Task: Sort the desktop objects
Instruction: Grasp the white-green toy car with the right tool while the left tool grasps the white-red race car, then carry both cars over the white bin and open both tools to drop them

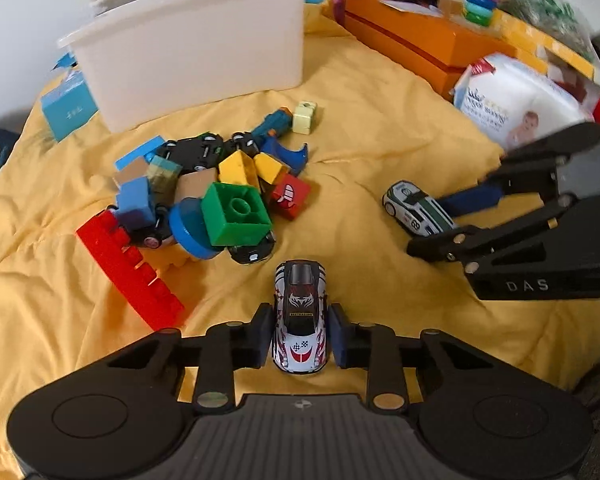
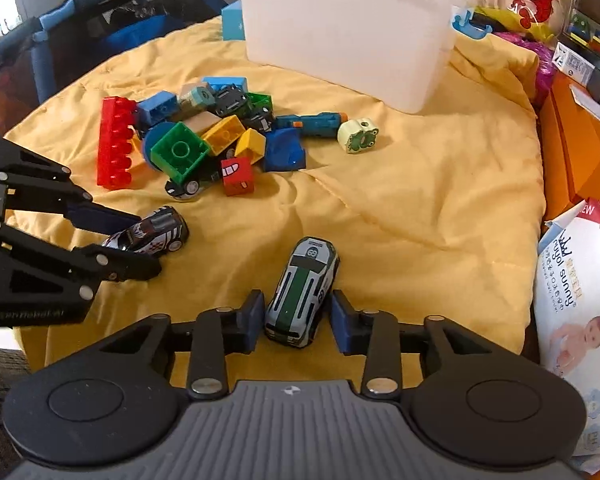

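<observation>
The desk is covered by a yellow quilted cloth (image 1: 380, 128). The left gripper (image 1: 300, 338) is seen low over the near part of the cloth, its blue pads (image 1: 262, 336) pressed against both flanks of a white toy car with red and black flame markings (image 1: 300, 320), so this car is clamped between them, nose pointing away from the camera. In the right wrist view the same car (image 2: 152, 234) is seen between those fingers at the left side of the cloth.

The right gripper (image 2: 298, 322) is set around a white and green racing car (image 2: 302, 292) numbered 89 on its side. Its pads (image 2: 342, 326) stand just beside the car's rear flanks; a narrow gap seems to remain on the right side, so whether the car is actually gripped cannot be told. In the left wrist view this car (image 1: 418, 208) lies at the right side of the cloth, between the right gripper's fingers.

Toward the middle of the cloth a heap of toys is piled: a long red building brick (image 1: 128, 268), a green brick (image 1: 236, 214), yellow bricks (image 1: 238, 170), a red cube with a toothy mouth (image 1: 290, 196) and several overturned black cars (image 1: 198, 152). A pale frog-faced block (image 2: 358, 136) lies just beyond the heap, apart from it. A white plastic bin (image 1: 196, 48) stands at the far edge of the cloth, behind the heap. A pack of baby wipes (image 2: 576, 320) rests at the right edge.
</observation>
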A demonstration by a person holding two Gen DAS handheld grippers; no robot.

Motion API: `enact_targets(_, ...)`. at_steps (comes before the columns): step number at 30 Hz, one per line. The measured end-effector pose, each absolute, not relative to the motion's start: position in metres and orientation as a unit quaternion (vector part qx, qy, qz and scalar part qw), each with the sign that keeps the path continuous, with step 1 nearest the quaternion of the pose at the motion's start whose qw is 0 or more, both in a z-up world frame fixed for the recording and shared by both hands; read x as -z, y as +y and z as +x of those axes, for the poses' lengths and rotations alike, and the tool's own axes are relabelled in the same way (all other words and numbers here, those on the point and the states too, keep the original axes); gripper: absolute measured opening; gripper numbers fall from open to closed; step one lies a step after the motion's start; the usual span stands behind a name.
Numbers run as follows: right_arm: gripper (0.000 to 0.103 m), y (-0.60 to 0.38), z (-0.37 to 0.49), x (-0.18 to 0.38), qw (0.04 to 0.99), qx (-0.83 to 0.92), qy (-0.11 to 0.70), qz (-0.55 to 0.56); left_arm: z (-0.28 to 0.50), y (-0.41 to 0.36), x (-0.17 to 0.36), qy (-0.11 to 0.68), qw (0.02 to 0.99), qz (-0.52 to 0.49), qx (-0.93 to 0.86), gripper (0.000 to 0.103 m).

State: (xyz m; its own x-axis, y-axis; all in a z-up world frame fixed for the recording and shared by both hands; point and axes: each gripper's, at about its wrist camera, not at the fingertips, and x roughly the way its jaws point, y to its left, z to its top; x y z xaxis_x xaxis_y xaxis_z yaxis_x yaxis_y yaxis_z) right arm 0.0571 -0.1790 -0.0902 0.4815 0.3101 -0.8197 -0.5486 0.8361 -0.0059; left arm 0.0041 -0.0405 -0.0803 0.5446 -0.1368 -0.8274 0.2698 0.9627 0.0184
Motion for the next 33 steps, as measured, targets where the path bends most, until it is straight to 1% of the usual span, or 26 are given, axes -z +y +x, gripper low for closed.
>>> enact_targets(1,0.033,-0.18,0.056,0.089,0.848,-0.258,0.443,-0.132,0.004,-0.04,0.079,0.462,0.877,0.068,0.116,0.033)
enact_targets(3,0.033,-0.184,0.054,0.083,0.847,-0.268,0.443,-0.12,0.001,-0.04,0.069,0.451,0.882,0.062,0.124,0.033)
enact_targets(6,0.033,-0.188,0.053,0.071,0.855,-0.269,0.428,-0.115,0.0,-0.037,0.039,0.416,0.898,0.063,0.127,0.033)
enact_targets(10,0.033,-0.188,0.068,0.042,0.875,-0.26,0.393,-0.106,0.02,-0.026,-0.009,0.362,0.921,0.068,0.13,0.033)
enact_targets(13,0.033,-0.181,0.089,0.015,0.893,-0.255,0.358,-0.1,0.048,-0.019,-0.038,0.329,0.931,0.08,0.135,0.033)
enact_targets(19,0.033,-0.161,0.153,-0.039,0.928,-0.222,0.285,-0.093,0.116,-0.007,-0.079,0.278,0.946,0.097,0.132,0.033)
enact_targets(21,0.033,-0.157,0.178,-0.051,0.936,-0.208,0.273,-0.079,0.146,-0.003,-0.088,0.265,0.951,0.102,0.126,0.033)
enact_targets(26,0.033,-0.145,0.235,-0.055,0.945,-0.171,0.274,-0.058,0.214,0.006,-0.088,0.265,0.952,0.099,0.115,0.033)
enact_targets(28,0.033,-0.142,0.249,-0.049,0.945,-0.159,0.283,-0.052,0.24,0.007,-0.078,0.275,0.951,0.1,0.104,0.033)
enact_targets(33,0.034,-0.132,0.28,-0.02,0.937,-0.124,0.321,-0.053,0.276,0.004,-0.042,0.306,0.938,0.125,0.104,0.033)
